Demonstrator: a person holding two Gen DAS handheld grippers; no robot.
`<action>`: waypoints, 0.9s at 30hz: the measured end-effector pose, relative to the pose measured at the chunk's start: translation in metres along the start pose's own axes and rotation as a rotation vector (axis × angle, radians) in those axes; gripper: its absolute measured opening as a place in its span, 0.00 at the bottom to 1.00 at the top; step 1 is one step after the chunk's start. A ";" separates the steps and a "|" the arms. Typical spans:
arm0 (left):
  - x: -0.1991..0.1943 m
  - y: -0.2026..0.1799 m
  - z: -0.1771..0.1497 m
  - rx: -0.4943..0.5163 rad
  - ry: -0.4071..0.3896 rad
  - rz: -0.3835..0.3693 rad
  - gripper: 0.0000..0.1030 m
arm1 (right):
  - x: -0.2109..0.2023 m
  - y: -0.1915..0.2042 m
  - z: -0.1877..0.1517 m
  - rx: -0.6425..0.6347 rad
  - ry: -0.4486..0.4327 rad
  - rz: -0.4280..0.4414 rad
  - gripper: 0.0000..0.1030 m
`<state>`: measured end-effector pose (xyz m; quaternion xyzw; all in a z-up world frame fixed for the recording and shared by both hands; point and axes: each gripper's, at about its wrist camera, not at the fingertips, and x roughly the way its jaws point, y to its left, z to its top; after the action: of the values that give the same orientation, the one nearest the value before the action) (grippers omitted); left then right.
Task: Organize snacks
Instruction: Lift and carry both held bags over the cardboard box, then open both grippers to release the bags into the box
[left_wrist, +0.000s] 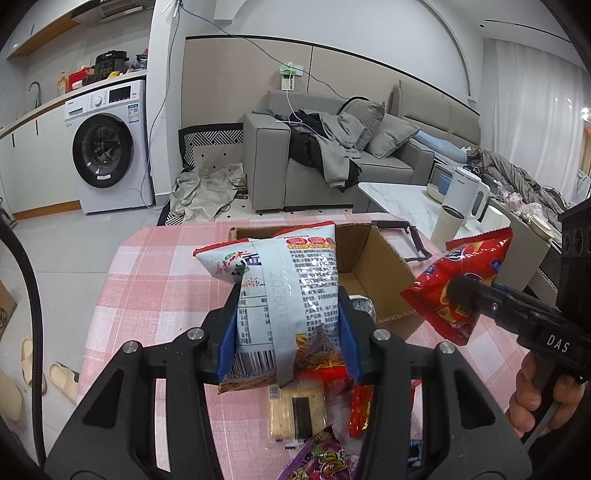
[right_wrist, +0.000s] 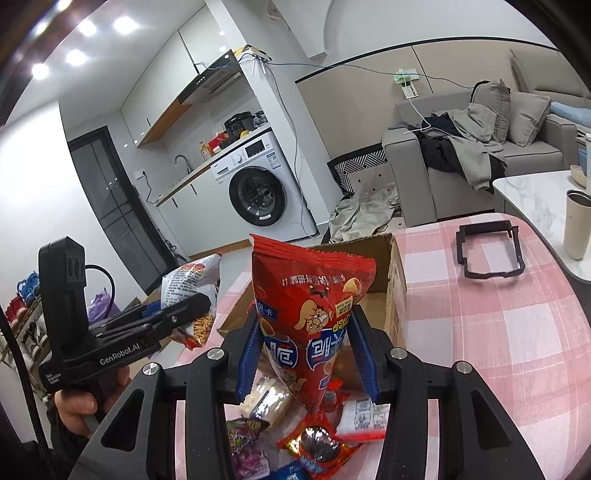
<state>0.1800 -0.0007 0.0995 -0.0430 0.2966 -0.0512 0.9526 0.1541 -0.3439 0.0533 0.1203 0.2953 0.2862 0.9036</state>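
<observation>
Left wrist view: left gripper (left_wrist: 288, 325) pinching white noodle bag (left_wrist: 280, 291), right gripper (left_wrist: 452, 291) pinching red chip bag (left_wrist: 461, 284), both held aloft near open cardboard box (left_wrist: 373, 273). Mid-carry; next, likely lowering each bag into box, then releasing.

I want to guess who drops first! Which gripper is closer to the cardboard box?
Left, I think. The left gripper holds its white bag right before the cardboard box; the right gripper holds its red bag slightly farther back, beside it.
</observation>
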 end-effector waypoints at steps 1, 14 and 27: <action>0.002 -0.001 0.002 0.004 0.000 0.003 0.42 | 0.001 0.000 0.002 0.000 -0.004 -0.004 0.44; 0.047 -0.008 0.028 0.022 0.015 0.027 0.42 | 0.032 -0.005 0.019 0.020 -0.028 -0.021 0.44; 0.100 -0.002 0.040 0.004 0.027 0.034 0.42 | 0.065 -0.003 0.027 0.024 -0.001 -0.028 0.44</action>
<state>0.2850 -0.0126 0.0765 -0.0352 0.3098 -0.0364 0.9494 0.2144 -0.3097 0.0431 0.1269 0.3000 0.2698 0.9061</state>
